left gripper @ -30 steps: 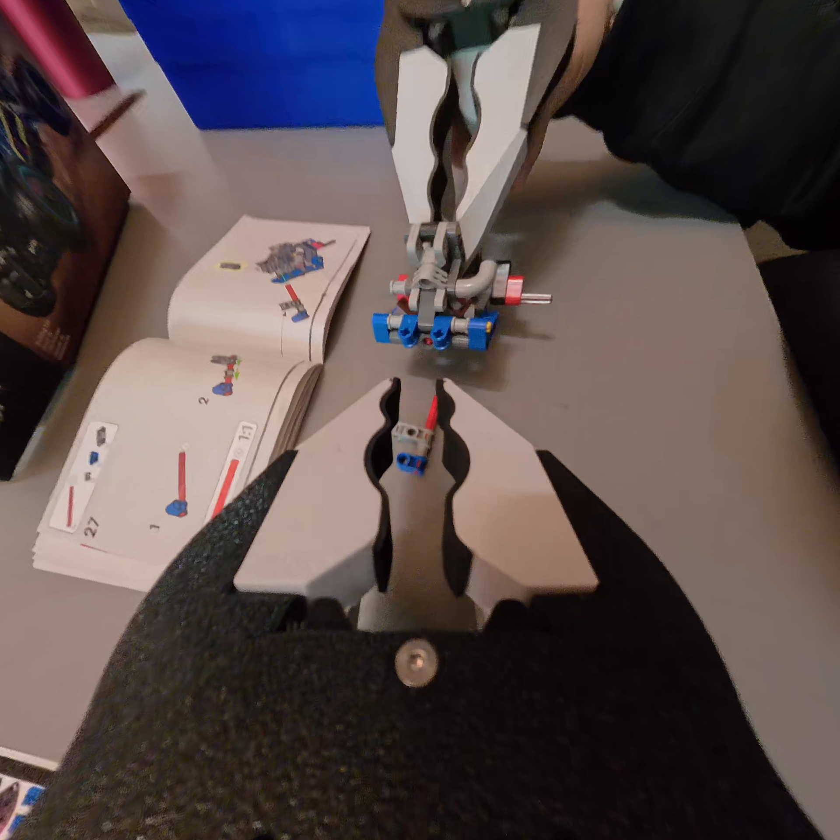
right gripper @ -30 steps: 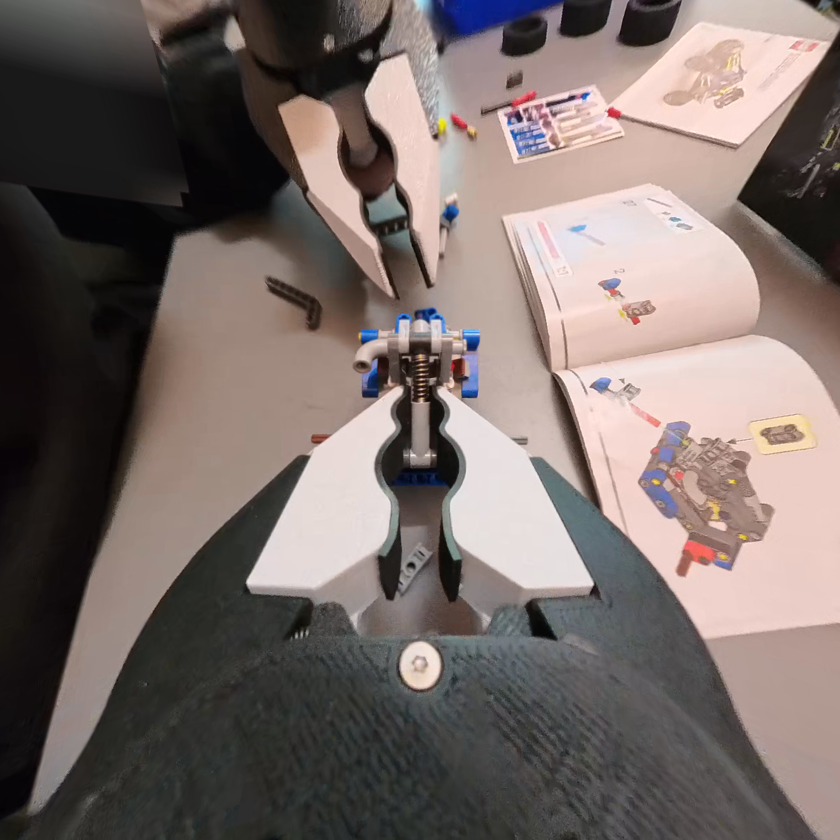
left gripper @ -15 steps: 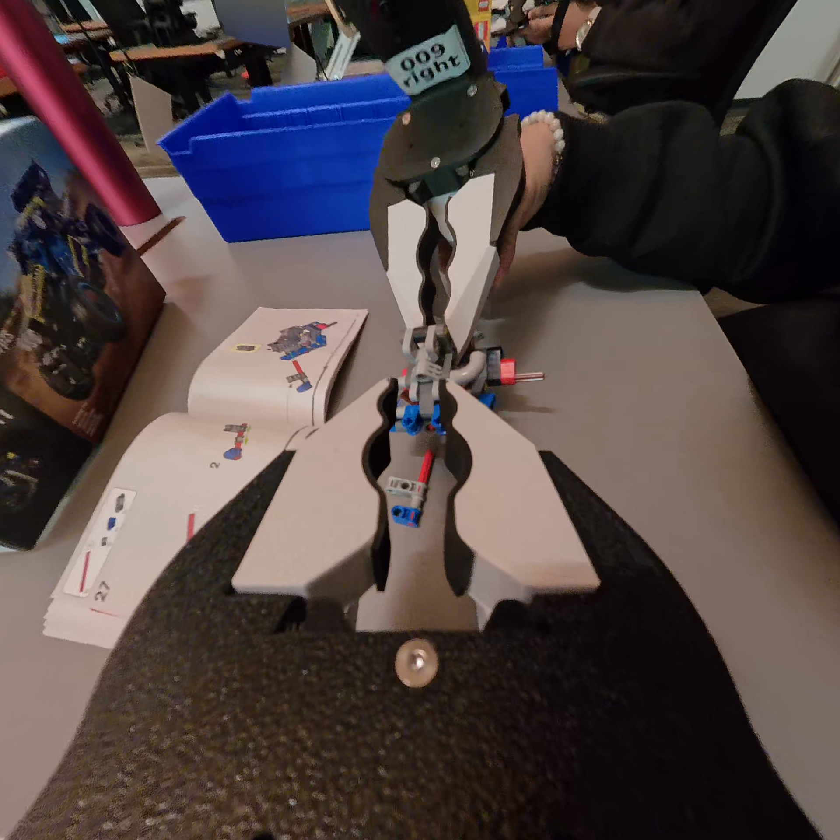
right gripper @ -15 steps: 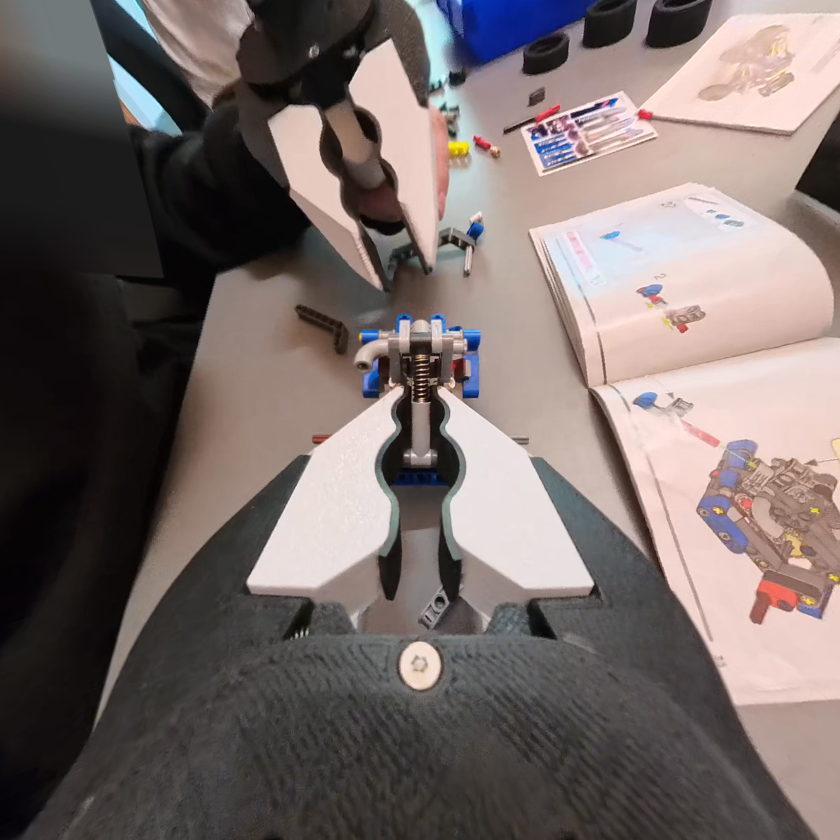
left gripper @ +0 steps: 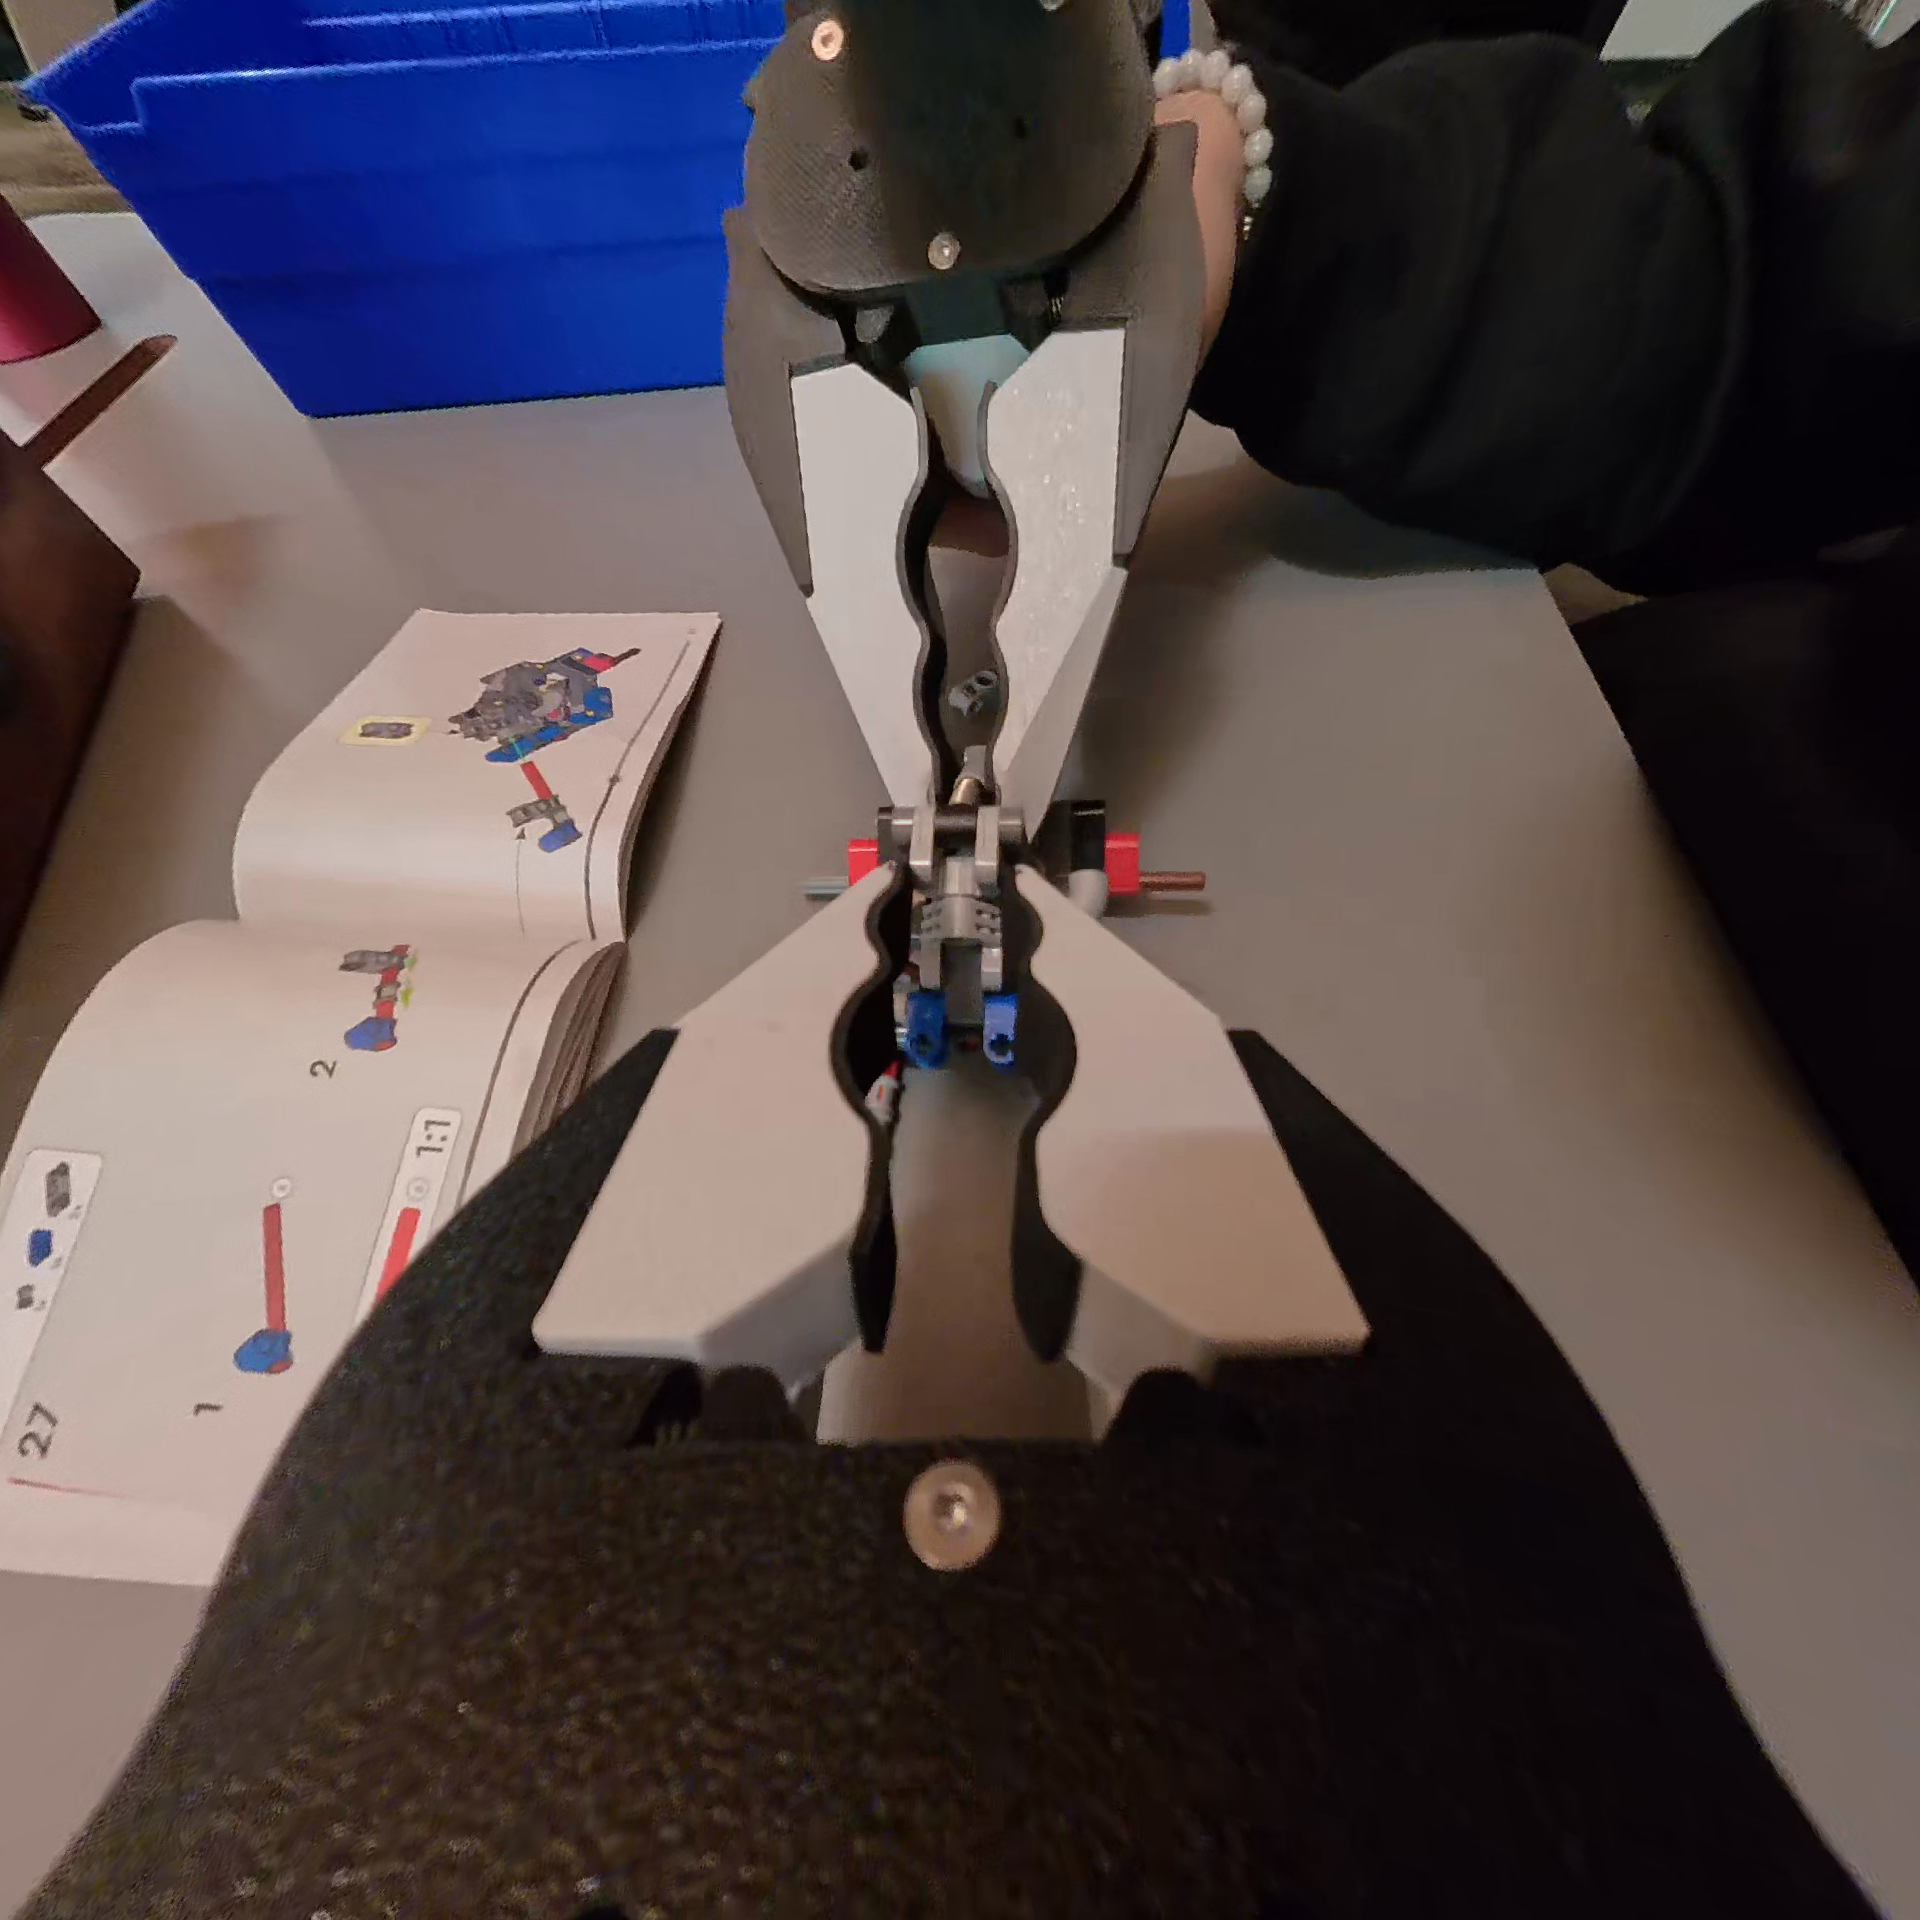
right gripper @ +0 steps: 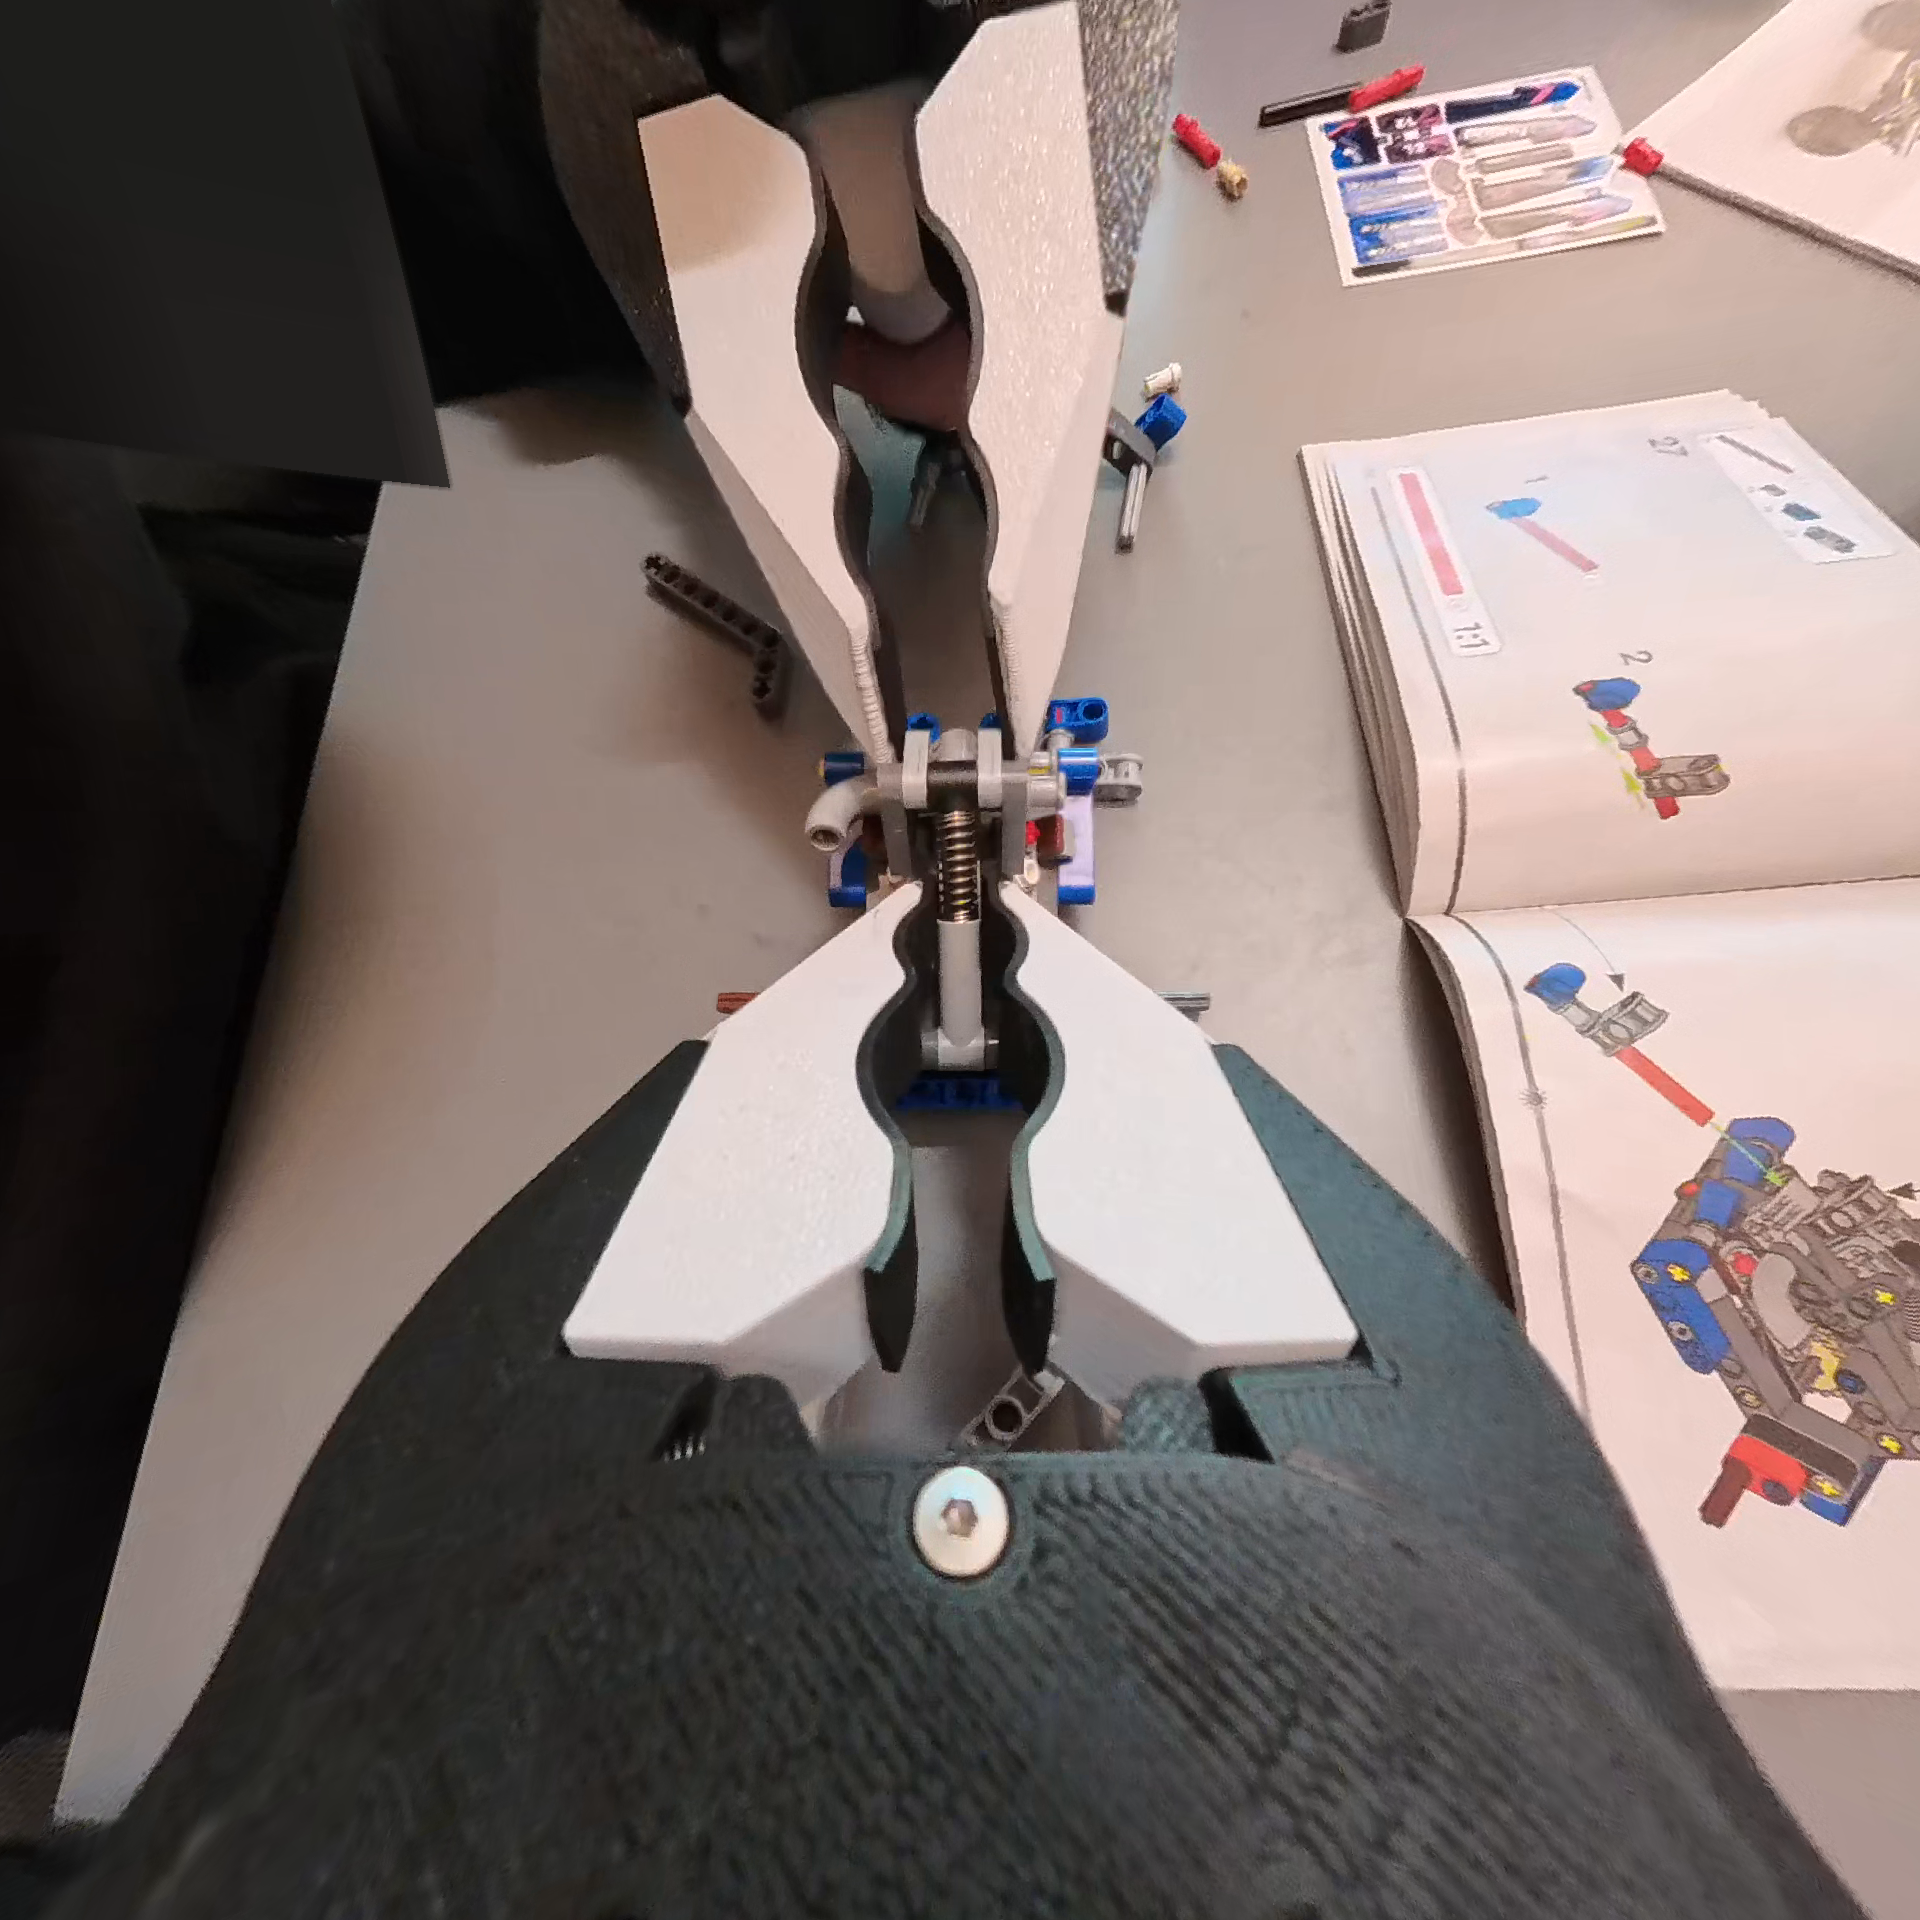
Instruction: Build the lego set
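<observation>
A small lego model (left gripper: pixel 954 902), grey with blue and red parts and a spring strut, stands on the grey table (left gripper: pixel 1403 1039). My left gripper (left gripper: pixel 958 885) is narrowly open and its tips straddle the near end of the model. My right gripper (right gripper: pixel 958 906) faces it from the far side and is shut on the model's strut (right gripper: pixel 958 935). In the right wrist view the left gripper (right gripper: pixel 948 722) comes in from above over the model (right gripper: pixel 961 800). A small blue and grey connector on an axle (right gripper: pixel 1143 442) lies behind it, mostly hidden in the left wrist view.
An open instruction booklet (left gripper: pixel 416 883) lies left of the model. A blue bin (left gripper: pixel 416 208) stands at the back. A black angled beam (right gripper: pixel 717 644), a sticker sheet (right gripper: pixel 1486 166) and loose pins (right gripper: pixel 1195 135) lie around. A person's black sleeve (left gripper: pixel 1507 312) reaches in. My left and right fingertips are right by each other.
My left gripper has moved forward over the small axle piece until its tips flank the model. Its jaw width looks unchanged. The right gripper has kept its hold on the model.
</observation>
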`<action>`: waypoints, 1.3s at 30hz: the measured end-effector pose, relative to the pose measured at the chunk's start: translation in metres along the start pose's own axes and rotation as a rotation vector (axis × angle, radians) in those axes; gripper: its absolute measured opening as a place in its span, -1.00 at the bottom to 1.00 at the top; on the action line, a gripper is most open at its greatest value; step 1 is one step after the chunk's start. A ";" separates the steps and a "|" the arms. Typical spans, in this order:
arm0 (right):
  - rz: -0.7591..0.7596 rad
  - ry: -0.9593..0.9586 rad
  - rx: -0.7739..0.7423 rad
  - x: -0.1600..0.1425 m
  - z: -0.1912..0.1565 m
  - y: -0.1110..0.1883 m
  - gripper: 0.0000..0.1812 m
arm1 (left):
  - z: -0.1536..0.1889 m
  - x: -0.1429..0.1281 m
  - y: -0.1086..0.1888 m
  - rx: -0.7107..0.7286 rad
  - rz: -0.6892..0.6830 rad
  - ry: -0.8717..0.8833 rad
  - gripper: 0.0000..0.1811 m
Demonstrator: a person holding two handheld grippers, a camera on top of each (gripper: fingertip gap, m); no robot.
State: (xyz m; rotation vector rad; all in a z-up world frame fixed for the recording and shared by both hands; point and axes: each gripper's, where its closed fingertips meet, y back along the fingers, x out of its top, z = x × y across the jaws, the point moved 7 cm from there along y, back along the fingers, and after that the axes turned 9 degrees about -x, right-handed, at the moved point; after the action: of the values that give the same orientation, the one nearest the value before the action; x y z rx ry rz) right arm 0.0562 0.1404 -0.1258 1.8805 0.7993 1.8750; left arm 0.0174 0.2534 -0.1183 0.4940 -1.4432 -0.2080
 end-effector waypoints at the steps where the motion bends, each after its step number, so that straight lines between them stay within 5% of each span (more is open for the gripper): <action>1: -0.002 0.006 -0.011 0.001 0.000 0.000 -0.94 | 0.000 0.000 0.000 0.005 -0.011 -0.004 -0.86; 8: -0.087 0.104 -0.111 0.007 -0.005 -0.004 -0.94 | 0.004 0.006 0.002 0.078 -0.179 -0.132 -0.85; 14: -0.114 0.146 -0.140 0.007 -0.005 -0.002 -0.94 | 0.004 0.004 0.000 0.086 -0.159 -0.098 -0.85; 19: -0.013 0.142 -0.135 0.014 -0.005 0.006 -0.54 | 0.001 0.005 0.001 0.091 -0.120 -0.087 -0.86; 22: 0.019 0.177 -0.148 0.019 -0.005 0.003 -0.46 | 0.001 0.004 -0.002 0.087 -0.098 -0.084 -0.86; 26: 0.027 0.200 -0.111 0.019 -0.003 0.002 -0.75 | 0.001 0.002 -0.006 0.088 -0.079 -0.095 -0.86; 39: 0.084 0.194 -0.087 0.012 -0.002 0.002 -0.76 | -0.001 -0.008 -0.007 0.047 -0.088 -0.066 -0.81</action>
State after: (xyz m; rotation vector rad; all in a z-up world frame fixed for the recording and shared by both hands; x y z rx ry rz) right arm 0.0537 0.1458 -0.1154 1.7236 0.6947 2.1338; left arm 0.0179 0.2509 -0.1287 0.5945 -1.4943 -0.2635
